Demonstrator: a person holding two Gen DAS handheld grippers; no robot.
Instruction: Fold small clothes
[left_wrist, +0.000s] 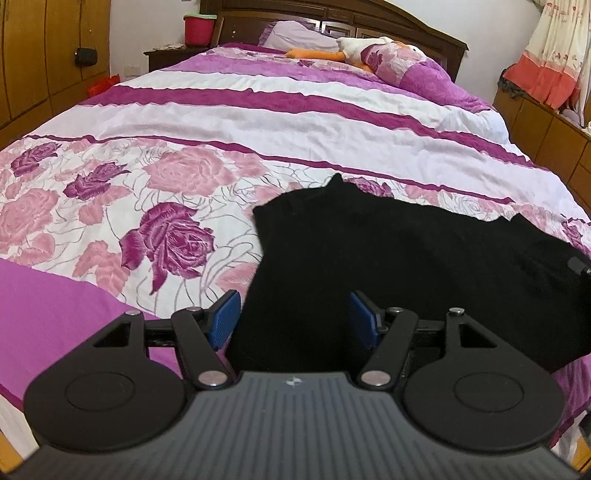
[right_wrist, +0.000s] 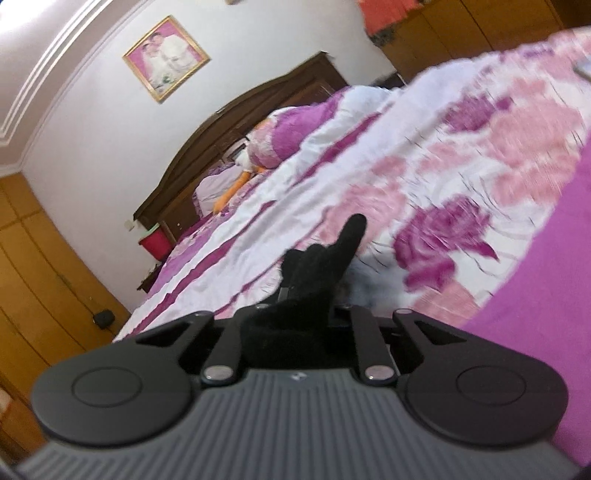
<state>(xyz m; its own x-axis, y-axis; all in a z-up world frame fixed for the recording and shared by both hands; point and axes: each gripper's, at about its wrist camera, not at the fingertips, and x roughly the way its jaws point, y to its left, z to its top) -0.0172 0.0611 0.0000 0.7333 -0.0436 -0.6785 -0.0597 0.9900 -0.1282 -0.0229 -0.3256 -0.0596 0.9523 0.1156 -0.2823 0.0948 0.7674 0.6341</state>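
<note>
1. Left wrist view: a wide bed (left_wrist: 258, 110) filling most of the frame, spread with a cover of white and magenta stripes and large pink and purple roses.
2. Dark wooden headboard (left_wrist: 369, 18) across the far end, with wooden wardrobes (left_wrist: 48, 55) on the left wall and a floral curtain (left_wrist: 554, 55) at the right.
3. Black garment (left_wrist: 406, 258) lying on the cover near the foot of the bed, right of centre, its near end reaching in between the blue pads of the left hand-held gripper (left_wrist: 295, 319).
4. Left hand-held gripper with pads standing apart, black cloth between them; whether either pad presses the cloth cannot be told.
5. Right wrist view, tilted and partly blurred: right hand-held gripper (right_wrist: 306, 306) closed together and clamped on a bunch of the black garment (right_wrist: 321, 258), a pointed tip of cloth sticking up past the fingers.
6. Pillows (left_wrist: 295, 35) and a white and orange stuffed duck (left_wrist: 343, 50) at the head of the bed.
7. Red bucket with a green lid (left_wrist: 199, 29) on a nightstand left of the headboard.
8. Framed photograph (right_wrist: 166, 59) on the wall above the headboard, seen from the right wrist.
</note>
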